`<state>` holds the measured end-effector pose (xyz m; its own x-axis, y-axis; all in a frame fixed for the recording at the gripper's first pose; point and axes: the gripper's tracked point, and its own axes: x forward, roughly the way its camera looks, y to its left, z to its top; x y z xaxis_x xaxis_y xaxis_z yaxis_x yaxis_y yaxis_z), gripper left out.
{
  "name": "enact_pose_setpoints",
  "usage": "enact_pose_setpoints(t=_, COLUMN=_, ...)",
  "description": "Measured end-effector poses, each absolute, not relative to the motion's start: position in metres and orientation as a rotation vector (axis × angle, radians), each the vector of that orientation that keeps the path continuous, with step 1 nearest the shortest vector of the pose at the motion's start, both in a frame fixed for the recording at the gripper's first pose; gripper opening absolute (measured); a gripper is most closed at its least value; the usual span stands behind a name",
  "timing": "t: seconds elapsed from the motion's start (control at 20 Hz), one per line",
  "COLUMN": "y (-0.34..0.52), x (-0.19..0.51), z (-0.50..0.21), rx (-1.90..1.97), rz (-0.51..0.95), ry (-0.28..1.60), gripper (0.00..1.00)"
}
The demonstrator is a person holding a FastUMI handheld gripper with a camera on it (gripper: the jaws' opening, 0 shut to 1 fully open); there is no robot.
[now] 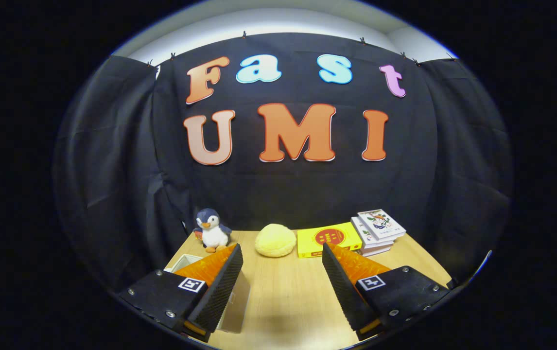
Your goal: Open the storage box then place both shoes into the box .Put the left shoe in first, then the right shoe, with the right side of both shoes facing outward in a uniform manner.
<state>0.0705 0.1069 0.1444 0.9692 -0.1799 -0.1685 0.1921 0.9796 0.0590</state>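
Jaws stand wide apart with nothing between them, only bare tabletop.

Going from left to right: at about ten o'clock from the jaws, a white box-like thing shows partly behind the left finger, and a pale cardboard wall stands just beside the same finger. I judge this to be the storage box, but most of it is hidden, so I cannot tell if it is open or closed. The shoes I cannot place from here.

Beyond the fingers, at eleven o'clock, sits a plush penguin. At twelve o'clock lies a round yellow cushion, and just beside it, at one o'clock, a flat yellow box. At two o'clock a pile of books touches that box.

Risk, in my judgement: the left finger is very near the cardboard wall, so a careless turn could push or tip the storage box. The toys at the far edge do not block the way, but a long reach could knock the penguin over.
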Motion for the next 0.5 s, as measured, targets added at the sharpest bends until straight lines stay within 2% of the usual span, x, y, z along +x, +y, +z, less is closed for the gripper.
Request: enact_pose_setpoints(t=0.5, y=-0.025, x=0.027, z=0.163, rx=0.046, rz=-0.232, ry=0.057, gripper=0.98)
